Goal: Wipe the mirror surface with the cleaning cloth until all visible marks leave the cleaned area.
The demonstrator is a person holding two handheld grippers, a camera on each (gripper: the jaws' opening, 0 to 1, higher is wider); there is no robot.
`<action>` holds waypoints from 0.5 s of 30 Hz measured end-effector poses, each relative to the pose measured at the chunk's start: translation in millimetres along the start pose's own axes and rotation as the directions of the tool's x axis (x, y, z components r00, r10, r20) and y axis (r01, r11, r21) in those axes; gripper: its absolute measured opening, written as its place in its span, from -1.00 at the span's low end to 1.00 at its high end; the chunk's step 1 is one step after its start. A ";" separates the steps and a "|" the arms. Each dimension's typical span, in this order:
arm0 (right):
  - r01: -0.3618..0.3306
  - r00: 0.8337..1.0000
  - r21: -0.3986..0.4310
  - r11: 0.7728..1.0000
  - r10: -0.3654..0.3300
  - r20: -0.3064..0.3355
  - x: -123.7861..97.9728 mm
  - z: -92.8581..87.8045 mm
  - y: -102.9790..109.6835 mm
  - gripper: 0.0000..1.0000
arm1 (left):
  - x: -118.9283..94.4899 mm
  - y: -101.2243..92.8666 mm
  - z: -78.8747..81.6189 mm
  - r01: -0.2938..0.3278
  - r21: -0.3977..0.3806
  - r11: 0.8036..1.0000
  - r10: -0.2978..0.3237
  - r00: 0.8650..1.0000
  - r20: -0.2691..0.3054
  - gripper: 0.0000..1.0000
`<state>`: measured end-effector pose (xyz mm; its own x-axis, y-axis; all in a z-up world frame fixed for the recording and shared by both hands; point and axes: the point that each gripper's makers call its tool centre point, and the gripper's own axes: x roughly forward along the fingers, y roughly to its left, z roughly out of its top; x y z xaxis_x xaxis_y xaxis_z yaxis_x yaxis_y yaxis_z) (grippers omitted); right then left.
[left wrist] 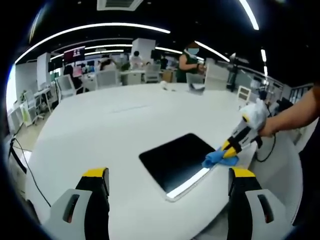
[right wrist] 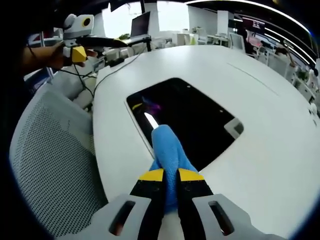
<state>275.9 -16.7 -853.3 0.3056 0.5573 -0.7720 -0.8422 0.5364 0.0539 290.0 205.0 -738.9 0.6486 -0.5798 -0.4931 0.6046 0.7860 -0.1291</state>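
The right gripper's [right wrist: 170, 176] fingers pinch a blue cleaning cloth [right wrist: 168, 150], its free end on the dark rectangular mirror [right wrist: 195, 120] near the white counter's [right wrist: 260, 150] edge. The left gripper's [left wrist: 167, 175] fingers stand wide apart, well short of the mirror.

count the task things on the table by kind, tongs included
mirror: 1
cloth: 1, blue, held in the right tongs
tongs: 2, right ones shut on the cloth, left ones open above the table
total: 4
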 end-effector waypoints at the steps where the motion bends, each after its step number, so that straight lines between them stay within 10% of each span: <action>1: 0.001 1.000 0.000 1.000 -0.001 -0.001 -0.3 -0.4 -0.3 -0.93 | 0.2 0.3 0.0 0.001 -0.001 1.000 -0.001 1.000 0.002 0.99; 15: 0.007 1.000 0.001 1.000 -0.007 0.000 -0.7 -1.1 -1.1 -0.93 | 1.2 -0.1 1.9 0.004 -0.015 1.000 -0.004 1.000 0.010 0.99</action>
<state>276.2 -18.4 -853.5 0.3113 0.5532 -0.7727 -0.8397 0.5408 0.0489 291.6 203.9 -737.8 0.6509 -0.5849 -0.4841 0.6000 0.7869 -0.1441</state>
